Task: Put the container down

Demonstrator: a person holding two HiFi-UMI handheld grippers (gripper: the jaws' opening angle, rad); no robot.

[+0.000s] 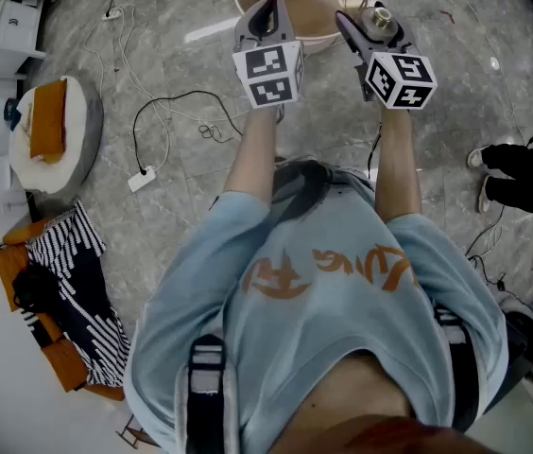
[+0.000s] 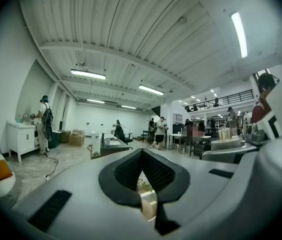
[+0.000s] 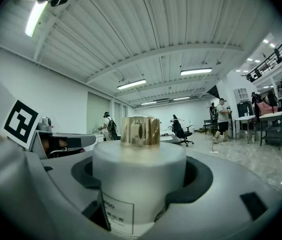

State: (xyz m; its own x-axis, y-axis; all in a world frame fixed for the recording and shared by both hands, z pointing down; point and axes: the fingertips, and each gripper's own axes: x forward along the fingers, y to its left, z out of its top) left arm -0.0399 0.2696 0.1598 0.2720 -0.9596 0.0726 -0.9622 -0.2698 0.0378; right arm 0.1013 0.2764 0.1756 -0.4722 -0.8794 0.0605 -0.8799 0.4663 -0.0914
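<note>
The container (image 3: 138, 179) is a frosted white jar with a gold cap (image 3: 140, 131) and a small label. It stands upright between the jaws of my right gripper (image 3: 141, 184), which are shut on its sides. In the head view the right gripper (image 1: 369, 25) is held up in front of the person's chest, with the gold cap (image 1: 378, 14) showing at its tip. My left gripper (image 1: 266, 15) is raised beside it, a little to the left. In the left gripper view its black pads (image 2: 126, 171) meet at the tips and hold nothing.
A round light wooden table (image 1: 306, 28) lies below and beyond both grippers. On the grey stone floor lie cables (image 1: 167, 112) and a white plug block (image 1: 141, 179). A round white cushion (image 1: 77, 130) and a striped cloth (image 1: 82, 282) are at the left. Another person's shoes (image 1: 479, 159) are at the right.
</note>
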